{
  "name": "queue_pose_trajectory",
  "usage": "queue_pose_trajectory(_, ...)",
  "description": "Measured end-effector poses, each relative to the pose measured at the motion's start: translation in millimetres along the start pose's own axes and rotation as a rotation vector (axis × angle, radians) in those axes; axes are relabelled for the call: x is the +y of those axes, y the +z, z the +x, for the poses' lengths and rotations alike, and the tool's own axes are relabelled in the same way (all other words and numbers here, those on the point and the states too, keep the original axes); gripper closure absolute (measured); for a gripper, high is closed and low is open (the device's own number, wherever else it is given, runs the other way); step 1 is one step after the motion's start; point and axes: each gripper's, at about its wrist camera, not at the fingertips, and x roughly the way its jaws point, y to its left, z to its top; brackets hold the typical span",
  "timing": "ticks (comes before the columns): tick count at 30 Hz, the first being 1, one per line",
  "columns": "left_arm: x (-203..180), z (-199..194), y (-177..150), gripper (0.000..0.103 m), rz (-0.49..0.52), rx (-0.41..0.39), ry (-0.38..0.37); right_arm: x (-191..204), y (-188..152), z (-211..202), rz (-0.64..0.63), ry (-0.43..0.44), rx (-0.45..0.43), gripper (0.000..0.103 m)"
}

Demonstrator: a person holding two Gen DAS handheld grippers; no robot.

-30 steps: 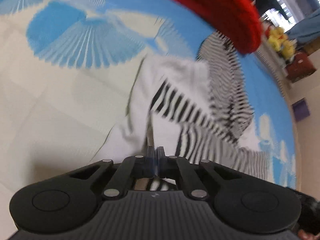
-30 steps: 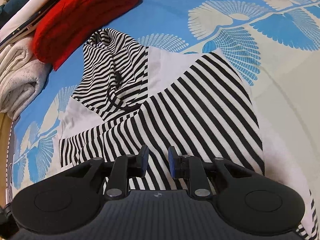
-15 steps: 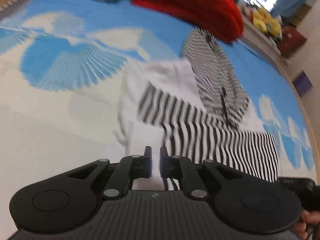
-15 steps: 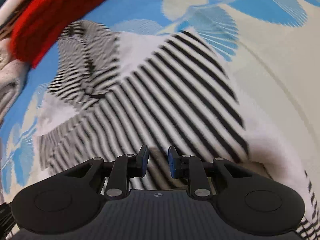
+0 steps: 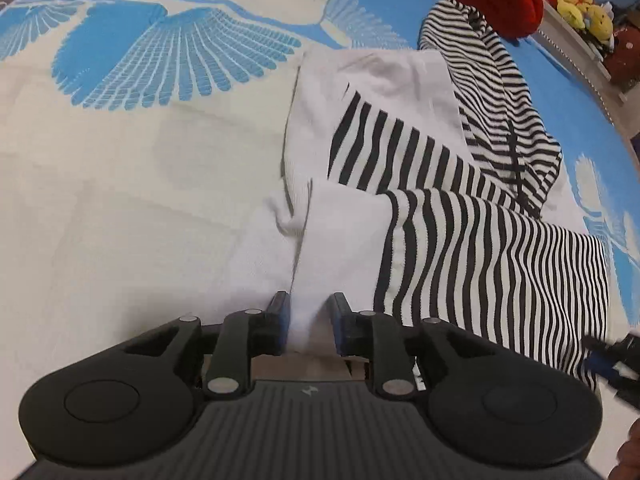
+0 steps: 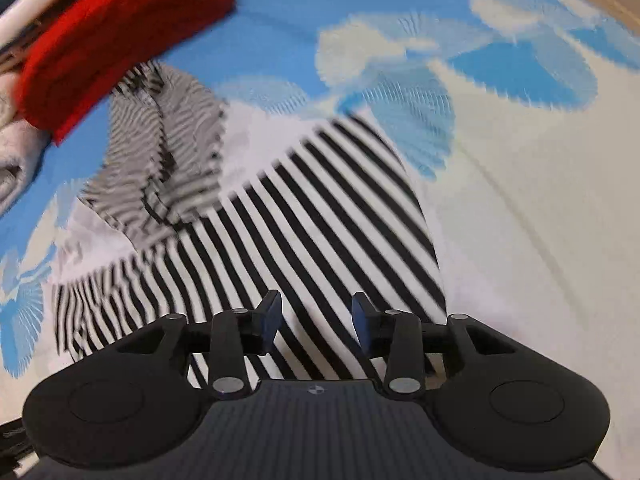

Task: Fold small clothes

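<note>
- Left wrist view: a cloth [image 5: 120, 160] printed in blue and cream covers the whole surface, and the hoodie [image 5: 472, 248] lies flat on it, ahead and to the right of the left gripper [image 5: 307, 322].
- Hoodie: white body with black stripes, striped hood [image 5: 492, 92] at the far end, one striped sleeve folded across the white chest. In the right wrist view its striped panel [image 6: 320, 220] fills the middle, running from just under the tool away toward the hood.
- Red garment [image 6: 116, 40] lies folded beyond the hood, touching or just overlapping its far edge; pale towels [image 6: 12, 148] sit beside it at the left edge of the right wrist view.
- Left gripper: jaws apart, with a raised white edge of the hoodie standing between them; the fabric is close to the left pad, and I cannot tell whether it touches.
- Right gripper [image 6: 316, 316]: jaws spread wide, holding nothing, poised over the striped panel near its near edge. This view is motion-blurred.
- Yellow toys [image 5: 580, 4] sit on a shelf at the far right.
</note>
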Motion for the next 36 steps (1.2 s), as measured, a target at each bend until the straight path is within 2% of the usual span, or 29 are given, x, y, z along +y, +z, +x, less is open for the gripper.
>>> queue_pose_trajectory(2,-8.5,-13.7,4.2,0.080,0.053,-0.073,0.018,-9.4,-2.9,8.9,0.039,-0.004,0.069,0.063)
queue_pose_trajectory(4,-12.0,-20.7,5.1,0.077,0.072,-0.113,-0.009,-10.9,-4.8,3.8,0.046,0.001,0.064,0.063)
queue_pose_trajectory(5,-12.0,-16.7,4.8,0.077,0.079,-0.094,-0.006,-9.9,-4.4,-1.5,0.028,0.011,0.044,0.063)
queue_pose_trajectory(7,-4.9,3.3,2.3,0.076,0.049,0.005,0.028,-7.6,-4.8,-9.9,-0.004,0.028,0.010,0.062)
queue_pose_trajectory(9,-0.2,5.5,2.8,0.073,0.009,0.003,0.026,-11.1,-4.3,-14.3,-0.012,0.012,-0.003,0.062)
queue_pose_trajectory(11,-8.6,-6.3,7.8,0.073,0.053,-0.068,0.047,-10.7,-2.2,-17.5,-0.029,-0.011,-0.028,0.062)
queue_pose_trajectory(13,-15.5,-19.7,10.1,0.073,0.074,-0.144,0.027,-8.0,0.1,-27.1,-0.067,-0.013,-0.069,0.062)
queue_pose_trajectory(16,-26.8,-30.7,15.2,0.072,0.075,-0.215,-0.011,-4.2,5.7,-46.9,-0.146,0.002,-0.161,0.061)
queue_pose_trajectory(19,-37.2,-43.0,20.3,0.071,0.111,-0.299,0.003,0.8,9.0,-63.1,-0.240,-0.016,-0.256,0.059)
queue_pose_trajectory(24,-55.4,-75.3,15.8,0.067,0.249,-0.521,0.071,-0.3,20.5,-71.5,-0.278,-0.008,-0.291,0.059)
queue_pose_trajectory(27,-64.7,-91.0,15.1,0.067,0.320,-0.610,0.099,-3.6,29.5,-73.9,-0.264,0.004,-0.293,0.059)
queue_pose_trajectory(30,-68.8,-99.7,22.6,0.067,0.310,-0.624,0.041,-12.5,39.5,-73.0,-0.214,0.015,-0.273,0.059)
queue_pose_trajectory(34,-81.8,-89.7,55.6,0.067,0.292,-0.551,-0.004,-24.4,49.3,-67.8,-0.212,-0.012,-0.252,0.058)
queue_pose_trajectory(36,-90.2,-77.6,77.0,0.073,0.287,-0.530,0.002,-29.8,53.4,-61.7,-0.216,-0.010,-0.212,0.058)
